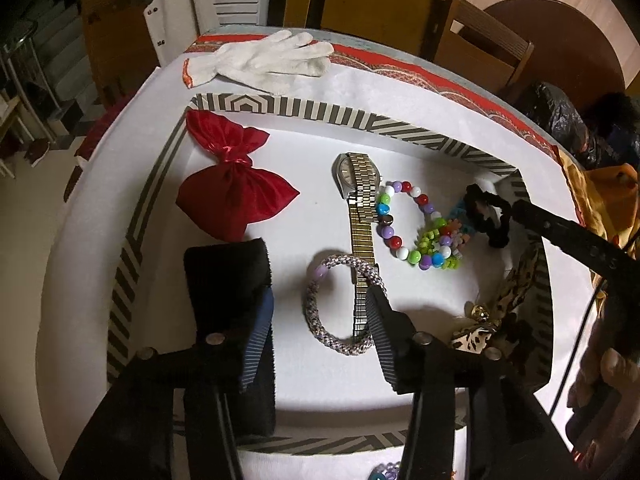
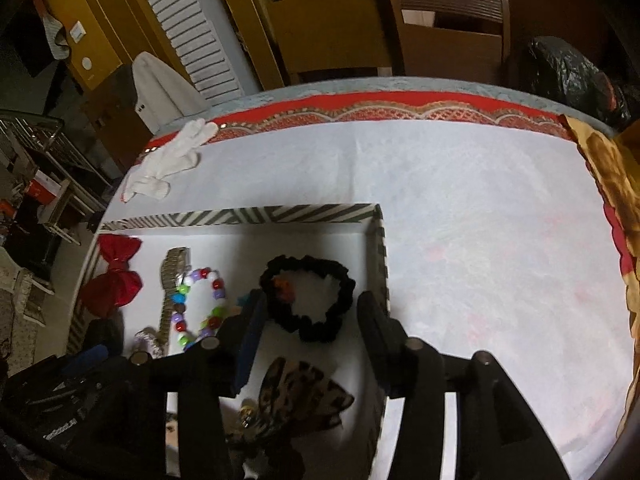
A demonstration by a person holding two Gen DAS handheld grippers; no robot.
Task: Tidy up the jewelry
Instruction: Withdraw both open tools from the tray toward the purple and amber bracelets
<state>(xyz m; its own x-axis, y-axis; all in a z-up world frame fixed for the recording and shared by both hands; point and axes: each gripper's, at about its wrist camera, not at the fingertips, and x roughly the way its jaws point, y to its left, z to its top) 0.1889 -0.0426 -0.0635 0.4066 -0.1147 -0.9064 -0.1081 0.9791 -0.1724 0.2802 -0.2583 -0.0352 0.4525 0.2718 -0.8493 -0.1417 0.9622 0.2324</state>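
Observation:
A striped-rim tray (image 1: 280, 107) holds a red bow (image 1: 236, 192), a gold watch (image 1: 360, 200), a woven bracelet (image 1: 340, 300), a coloured bead bracelet (image 1: 404, 220), a black scrunchie (image 1: 488, 216) and a leopard-print bow (image 1: 508, 300). My left gripper (image 1: 324, 284) is open and empty, its fingers either side of the woven bracelet and watch strap. My right gripper (image 2: 312, 312) is open just above the black scrunchie (image 2: 308, 300), which lies in the tray's far right corner (image 2: 376, 216). The leopard bow (image 2: 304, 392) lies under it.
A white glove (image 1: 264, 60) lies on the white cloth beyond the tray. Patterned fabric (image 2: 616, 200) and a black bag (image 2: 568, 72) sit at the right edge. Wooden chairs (image 2: 448, 28) stand behind the table. Another beaded piece (image 1: 386, 472) lies outside the tray's near rim.

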